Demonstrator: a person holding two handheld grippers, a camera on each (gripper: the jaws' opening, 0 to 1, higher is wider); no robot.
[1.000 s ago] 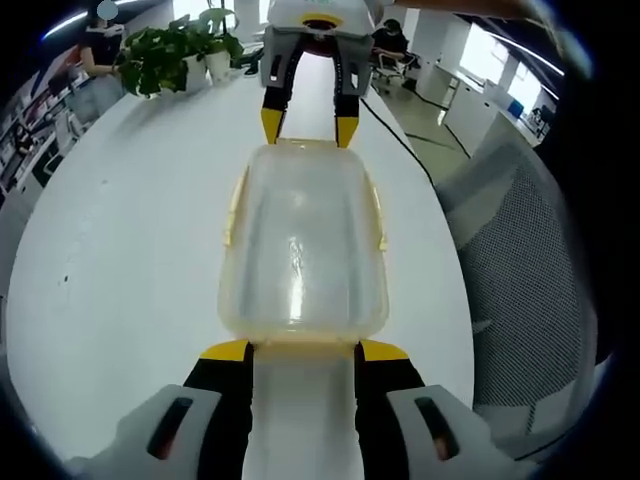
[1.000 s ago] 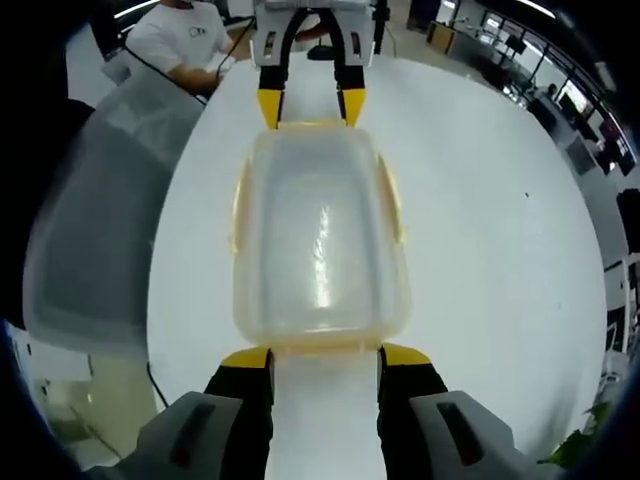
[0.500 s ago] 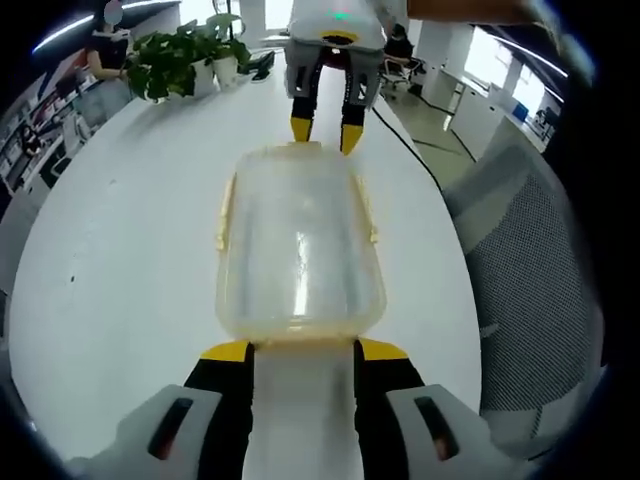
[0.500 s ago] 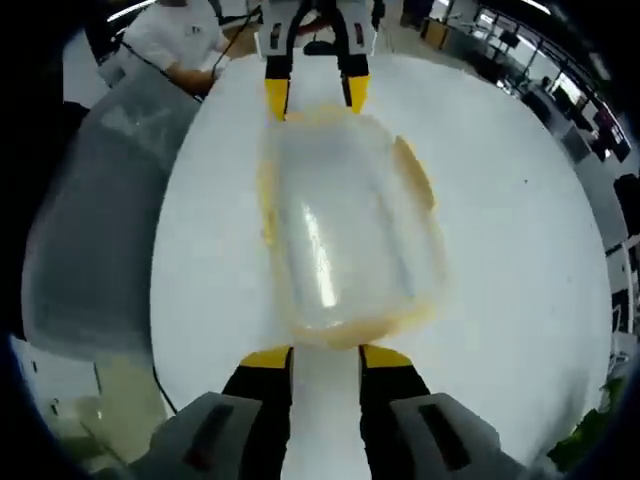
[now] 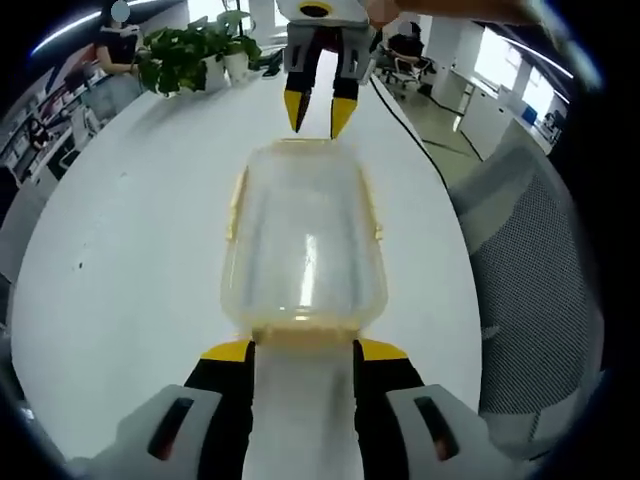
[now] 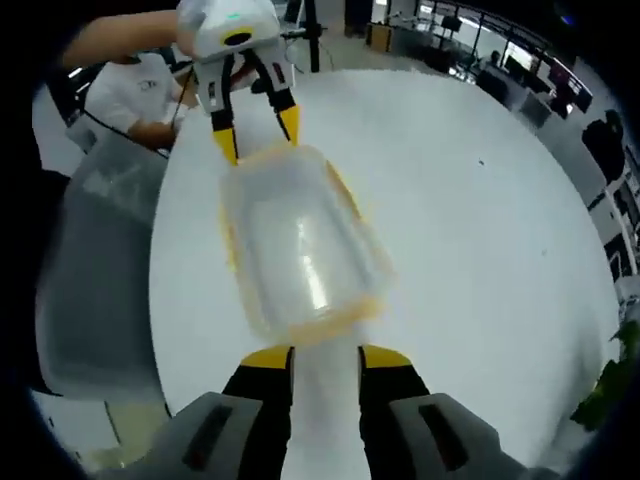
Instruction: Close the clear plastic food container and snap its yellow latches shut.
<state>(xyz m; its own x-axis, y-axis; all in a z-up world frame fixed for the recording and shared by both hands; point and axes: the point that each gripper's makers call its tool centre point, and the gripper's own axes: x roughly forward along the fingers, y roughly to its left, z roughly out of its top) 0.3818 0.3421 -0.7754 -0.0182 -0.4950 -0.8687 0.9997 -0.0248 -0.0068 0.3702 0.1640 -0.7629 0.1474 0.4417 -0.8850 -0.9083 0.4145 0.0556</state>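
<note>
- My left gripper has its two yellow-tipped fingers apart, and nothing is between them; the tips stand just at the near short end of the clear plastic food container.
- My right gripper also has its fingers spread, with white table between them; its tips are just before the near end of the container, but I cannot tell if they touch it.
- In the left gripper view, the right gripper comes in at the far end of the container, tips pointing down to the far rim, with a gap between them.
- In the right gripper view, the left gripper stands at the far end, its two tips on either side of the far corner.
- The container lies on the white round table with its lid on (the lid looks seated, but the blur in the right gripper view hides the edge).
- The yellow latches run along the long sides; whether they are snapped I cannot tell.
- A potted plant stands at the far edge of the table, and a grey mesh chair is beside the table.
</note>
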